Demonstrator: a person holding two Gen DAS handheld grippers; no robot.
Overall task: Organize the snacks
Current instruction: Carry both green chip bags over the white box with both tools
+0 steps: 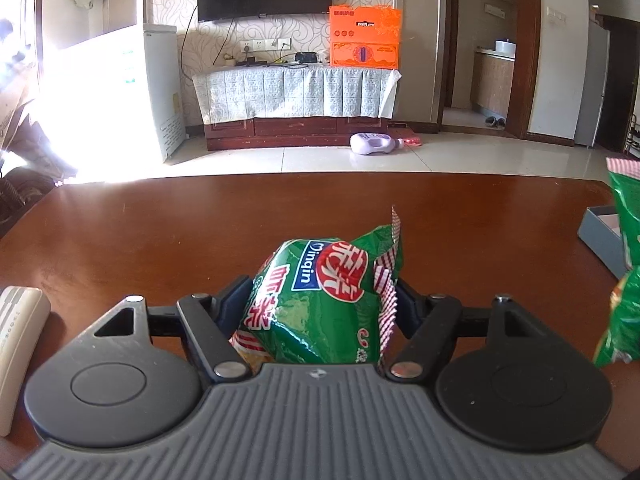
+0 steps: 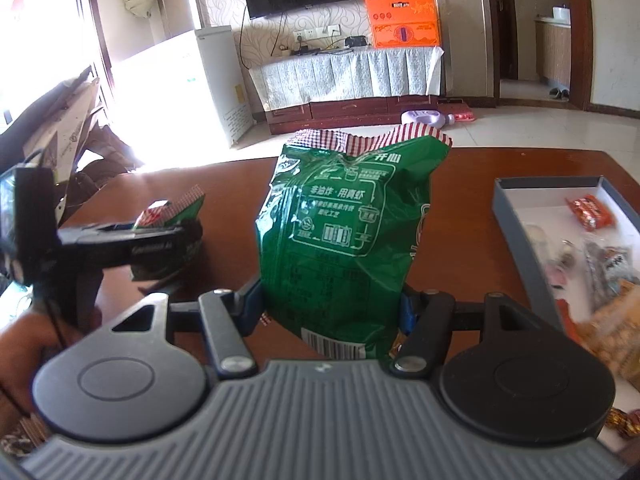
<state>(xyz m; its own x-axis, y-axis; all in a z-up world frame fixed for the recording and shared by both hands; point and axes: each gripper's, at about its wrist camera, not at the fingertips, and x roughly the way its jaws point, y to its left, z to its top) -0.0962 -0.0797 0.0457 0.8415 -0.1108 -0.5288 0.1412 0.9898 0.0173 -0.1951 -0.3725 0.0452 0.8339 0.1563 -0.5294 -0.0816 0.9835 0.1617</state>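
Flanking us on the brown table (image 1: pixel 160 232) are a white remote (image 1: pixel 18 340) and a grey snack tray (image 2: pixel 516 216); our left gripper (image 1: pixel 316 304) clenches one green snack bag (image 1: pixel 320 300), our right gripper (image 2: pixel 332 304) another green bag (image 2: pixel 344 232), upright.

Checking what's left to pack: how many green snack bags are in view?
2. One green bag is clamped in the left gripper over the table; the other green bag is upright in the right gripper, beside the box. More may be hidden.
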